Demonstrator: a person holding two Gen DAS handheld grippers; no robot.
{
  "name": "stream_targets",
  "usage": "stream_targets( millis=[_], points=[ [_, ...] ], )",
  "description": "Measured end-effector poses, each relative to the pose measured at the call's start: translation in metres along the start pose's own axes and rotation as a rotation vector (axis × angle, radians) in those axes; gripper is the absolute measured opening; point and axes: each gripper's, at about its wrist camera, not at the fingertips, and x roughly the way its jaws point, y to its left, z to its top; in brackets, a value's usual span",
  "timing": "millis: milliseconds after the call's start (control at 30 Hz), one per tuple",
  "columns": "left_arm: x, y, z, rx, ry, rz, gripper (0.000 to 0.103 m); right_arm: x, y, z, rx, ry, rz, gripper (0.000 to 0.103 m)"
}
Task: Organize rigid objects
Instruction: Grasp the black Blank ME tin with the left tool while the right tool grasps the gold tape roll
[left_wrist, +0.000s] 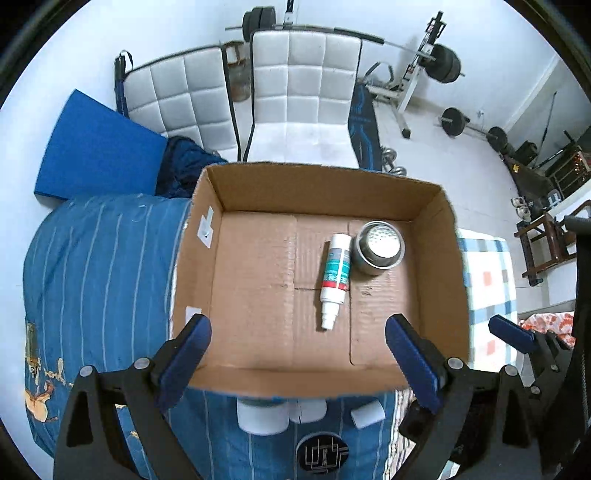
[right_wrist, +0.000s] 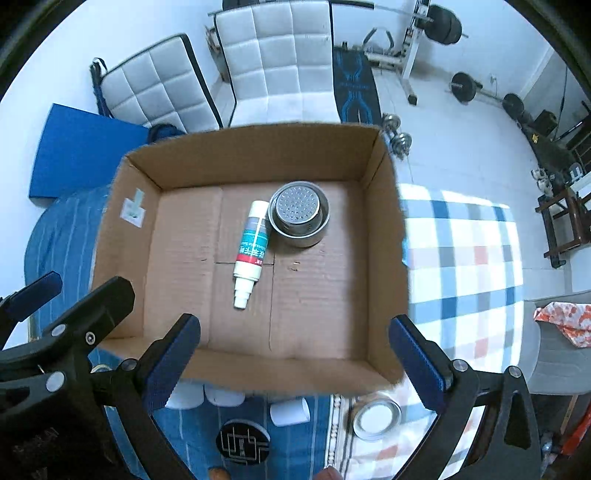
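Observation:
An open cardboard box (left_wrist: 325, 192) (right_wrist: 258, 158) stands on the bed. On its floor lies a white bottle (left_wrist: 335, 275) (right_wrist: 252, 242) with a teal and red label, nozzle towards me. A round perforated metal cup (left_wrist: 378, 249) (right_wrist: 299, 216) rests against the bottle's right side. My left gripper (left_wrist: 298, 321) hangs open above the box's near edge, nothing between its blue pads (left_wrist: 184, 354). My right gripper (right_wrist: 295, 321) is likewise open and empty over the near edge. Each gripper shows at the edge of the other's view, the right gripper (left_wrist: 511, 334) and the left gripper (right_wrist: 33, 295).
In front of the box lie white cylinders (left_wrist: 262, 415) (right_wrist: 290, 411), a black round disc (left_wrist: 323, 452) (right_wrist: 242, 441) and a metal tin (right_wrist: 376, 419). A blue striped cover (left_wrist: 92, 277) and a checked blanket (right_wrist: 461, 258) lie under them. White chairs (left_wrist: 303, 92) and weights stand beyond.

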Motion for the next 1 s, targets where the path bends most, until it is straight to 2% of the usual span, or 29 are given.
stream_targets(
  millis=[200,367,433,533,800,1000],
  points=[
    [-0.048,-0.005,-0.027,0.004,-0.038,-0.026,0.097,-0.045,-0.006,-0.028,0.007,-0.055,0.025,0.103],
    [-0.063,-0.004,-0.052,0.004,-0.043,-0.026,0.097,-0.061,-0.016,-0.055,0.028,-0.042,0.036,0.103],
    [-0.058,-0.002,-0.066,0.0,-0.021,-0.019,0.097,-0.06,-0.02,-0.07,0.029,-0.027,0.039,0.103],
    [-0.043,-0.001,-0.09,-0.006,0.027,-0.009,0.097,-0.047,-0.032,-0.094,0.032,0.015,0.03,0.103],
    [0.047,-0.015,-0.166,0.005,0.259,0.024,0.097,0.028,-0.099,-0.157,0.142,0.199,-0.029,0.103],
    [0.115,-0.04,-0.195,0.042,0.386,0.052,0.097,0.076,-0.119,-0.166,0.185,0.26,-0.04,0.103]
  ],
)
